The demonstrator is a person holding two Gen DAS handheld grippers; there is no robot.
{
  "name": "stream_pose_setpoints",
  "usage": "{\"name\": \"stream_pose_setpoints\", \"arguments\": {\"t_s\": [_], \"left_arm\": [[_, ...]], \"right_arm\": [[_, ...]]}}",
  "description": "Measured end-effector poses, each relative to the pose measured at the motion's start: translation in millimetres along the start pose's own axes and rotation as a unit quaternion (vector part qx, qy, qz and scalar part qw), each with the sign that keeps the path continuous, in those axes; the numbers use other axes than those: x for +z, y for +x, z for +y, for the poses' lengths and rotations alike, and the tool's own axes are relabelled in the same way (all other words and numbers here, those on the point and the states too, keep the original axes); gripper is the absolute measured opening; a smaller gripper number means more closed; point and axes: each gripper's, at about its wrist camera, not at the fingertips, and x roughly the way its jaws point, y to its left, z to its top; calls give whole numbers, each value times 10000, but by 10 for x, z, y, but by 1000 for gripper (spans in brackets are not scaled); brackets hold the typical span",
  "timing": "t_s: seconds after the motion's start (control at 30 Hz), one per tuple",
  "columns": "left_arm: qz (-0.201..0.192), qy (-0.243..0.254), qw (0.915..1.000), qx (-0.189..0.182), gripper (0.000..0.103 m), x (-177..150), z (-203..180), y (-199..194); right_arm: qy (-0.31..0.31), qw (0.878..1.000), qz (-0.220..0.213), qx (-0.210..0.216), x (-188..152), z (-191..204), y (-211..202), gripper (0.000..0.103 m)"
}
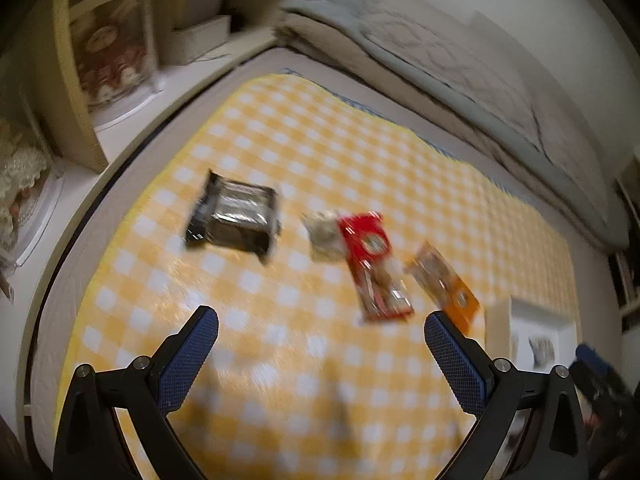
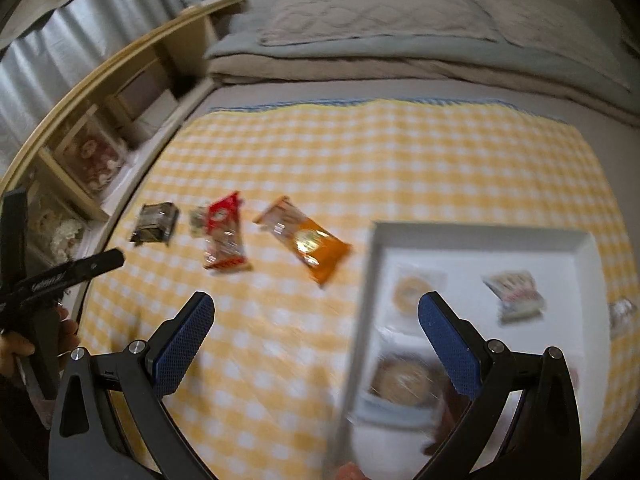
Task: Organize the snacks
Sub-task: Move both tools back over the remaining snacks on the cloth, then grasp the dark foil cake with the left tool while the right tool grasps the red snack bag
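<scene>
Loose snack packs lie in a row on the yellow checked cloth: a black pack (image 1: 234, 213) (image 2: 155, 224), a small pale pack (image 1: 323, 236) (image 2: 197, 219), a red pack (image 1: 374, 266) (image 2: 225, 232) and an orange pack (image 1: 444, 286) (image 2: 306, 240). A white tray (image 2: 472, 236) (image 1: 536, 320) at the right holds several wrapped snacks, among them a round biscuit pack (image 2: 410, 292) and a blue-white pack (image 2: 516, 292). My left gripper (image 1: 320, 334) hovers open over bare cloth, short of the packs. My right gripper (image 2: 316, 320) is open above the tray's left edge, holding nothing.
A folded grey blanket (image 2: 360, 60) (image 1: 460, 80) lies along the far edge of the bed. Wooden shelves (image 1: 116, 52) (image 2: 120, 92) with boxes stand on the left. A hand (image 2: 16, 344) holds the left tool at the left edge of the right wrist view.
</scene>
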Motion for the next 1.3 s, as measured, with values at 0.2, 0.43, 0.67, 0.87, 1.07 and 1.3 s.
{"name": "stream_pose_setpoints", "arguments": {"t_s": [0.2, 0.43, 0.67, 0.87, 1.07, 1.3], "left_arm": [[-306, -79, 9991, 294, 103, 177, 240, 270], [-472, -489, 9971, 326, 103, 348, 567, 698], [-456, -857, 9952, 92, 103, 515, 788, 1072], [-318, -594, 9975, 220, 103, 596, 822, 1334], [24, 195, 9979, 613, 103, 594, 499, 1567], [145, 468, 9914, 1215, 103, 591, 272, 1769]], "right_arm": [[-105, 9994, -177, 273, 151, 315, 363, 103], [-247, 9981, -130, 545, 253, 669, 929, 103], [-58, 9969, 426, 658, 231, 740, 1625, 103], [-428, 9955, 547, 652, 185, 926, 1925, 103], [-496, 9939, 746, 637, 164, 1011, 2126, 101], [-238, 9934, 894, 678, 213, 995, 2220, 66]]}}
